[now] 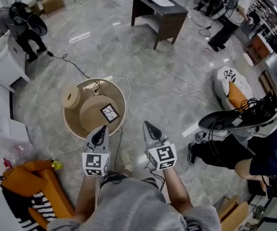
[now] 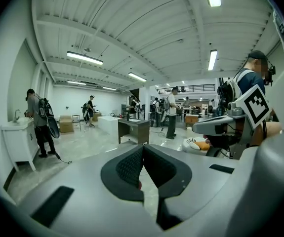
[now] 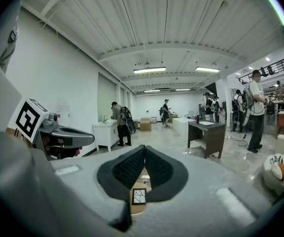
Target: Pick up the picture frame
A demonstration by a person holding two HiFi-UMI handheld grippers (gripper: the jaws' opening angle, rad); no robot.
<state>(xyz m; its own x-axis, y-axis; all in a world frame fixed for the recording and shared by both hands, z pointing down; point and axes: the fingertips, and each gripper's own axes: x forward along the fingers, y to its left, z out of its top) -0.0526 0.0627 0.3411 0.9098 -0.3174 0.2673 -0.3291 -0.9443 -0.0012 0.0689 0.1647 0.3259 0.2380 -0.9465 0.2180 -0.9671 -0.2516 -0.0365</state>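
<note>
The picture frame [image 1: 110, 113] is small and square, with a black border round a white cracked pattern. It lies on a round tan top [image 1: 96, 110] inside a wide beige round tub [image 1: 72, 125] on the floor. My left gripper [image 1: 99, 134] hangs just short of the tub's near rim, shut and empty. My right gripper [image 1: 148, 128] is to the right of the tub, over the floor, also shut with nothing in it. In the right gripper view the picture frame [image 3: 139, 196] shows below the closed right gripper [image 3: 144, 150]. The left gripper view shows the left gripper [image 2: 142, 150] with its pads together.
A second tan disc [image 1: 71, 97] stands in the tub. Cables [image 1: 167, 88] trail over the grey floor. A dark desk [image 1: 160, 13] stands far ahead, an orange chair [image 1: 42, 186] at near left, a seated person [image 1: 254, 148] at right, a white cabinet [image 1: 3, 66] at left.
</note>
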